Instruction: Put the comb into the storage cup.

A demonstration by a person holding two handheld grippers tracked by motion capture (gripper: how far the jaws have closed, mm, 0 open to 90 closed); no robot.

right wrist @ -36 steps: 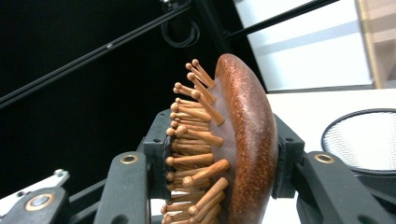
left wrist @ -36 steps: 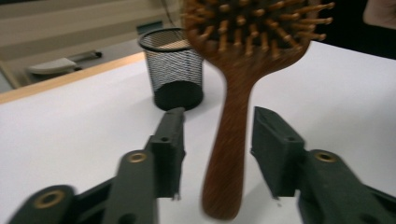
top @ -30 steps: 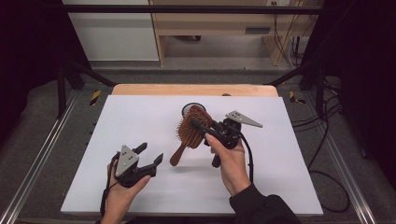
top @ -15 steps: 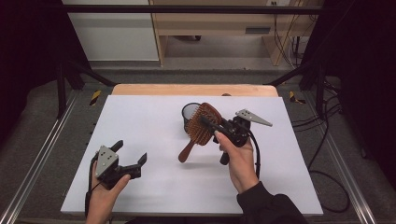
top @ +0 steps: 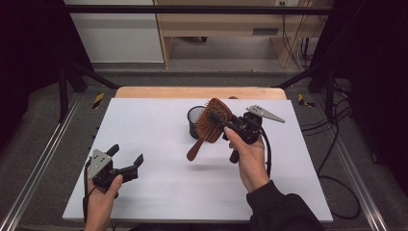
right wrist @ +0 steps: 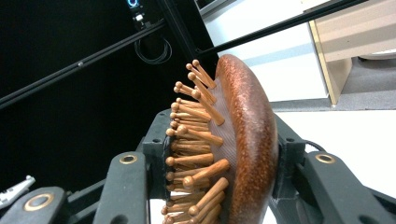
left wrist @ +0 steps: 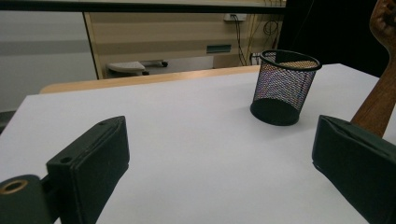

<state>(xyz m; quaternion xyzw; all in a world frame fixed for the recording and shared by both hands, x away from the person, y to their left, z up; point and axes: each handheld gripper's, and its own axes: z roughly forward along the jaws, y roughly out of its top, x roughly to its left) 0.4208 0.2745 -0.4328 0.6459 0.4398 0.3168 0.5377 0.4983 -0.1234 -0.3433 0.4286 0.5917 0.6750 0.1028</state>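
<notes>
A wooden hairbrush (top: 211,125) with wooden bristles hangs tilted above the white tabletop (top: 159,192), handle pointing down and left. My right gripper (top: 217,118) is shut on its oval head; in the right gripper view the jaws press on the bristle side and the back of the brush (right wrist: 243,140). Just behind it stands a black mesh cup (top: 195,120), upright and empty (left wrist: 285,86). My left gripper (top: 127,154) is low at the near left. Its jaws have just been opening and stand wide, with nothing between them (left wrist: 219,163). The brush handle (left wrist: 380,98) rises at the right of that view.
A wooden strip (top: 197,92) borders the table's far edge. Metal rails (top: 43,159) run along both sides over grey floor. Black frame bars and cables (top: 337,144) lie at the right. A pale cabinet stands behind.
My left gripper has moved left toward the table's corner and its jaws have spread wider. The right hand has carried the brush slightly right and up, nearer the mesh cup.
</notes>
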